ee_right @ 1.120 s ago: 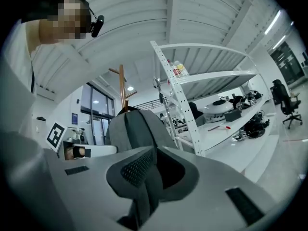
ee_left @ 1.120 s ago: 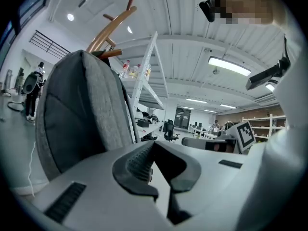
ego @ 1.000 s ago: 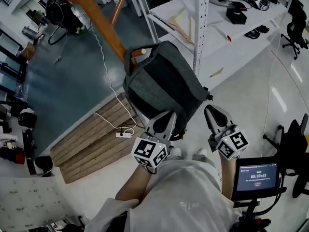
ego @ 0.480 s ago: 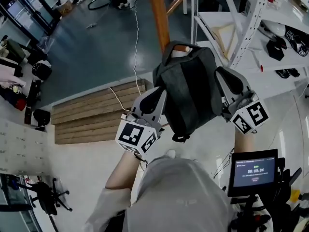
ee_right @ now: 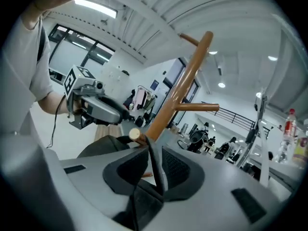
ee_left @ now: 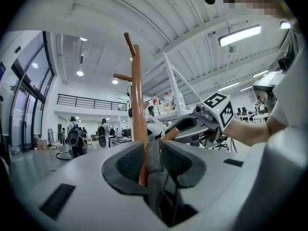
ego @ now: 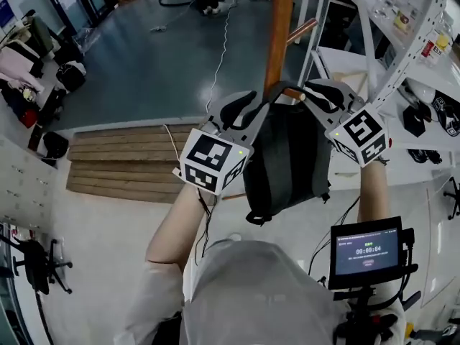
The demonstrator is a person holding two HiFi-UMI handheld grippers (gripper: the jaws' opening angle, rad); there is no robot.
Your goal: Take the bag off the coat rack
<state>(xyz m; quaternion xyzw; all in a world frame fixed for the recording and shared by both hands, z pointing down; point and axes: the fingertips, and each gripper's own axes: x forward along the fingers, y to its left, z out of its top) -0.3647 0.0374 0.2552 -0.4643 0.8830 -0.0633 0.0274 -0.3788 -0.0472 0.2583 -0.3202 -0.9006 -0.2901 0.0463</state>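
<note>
Bag (ego: pixel 287 157): dark grey fabric, thin straps

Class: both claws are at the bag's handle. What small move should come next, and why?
Probably raise both together, outward along the peg: left claw and right claw each pinch the handle, which hangs looped over the peg with the bag below.

A low platform of pale wooden slats (ego: pixel 122 165) lies on the floor. White metal shelves (ego: pixel 420 38) stand well to its right. A small black lit screen (ego: pixel 368 250) sits lower right of it, and a black office chair (ego: pixel 37 263) lower left.
</note>
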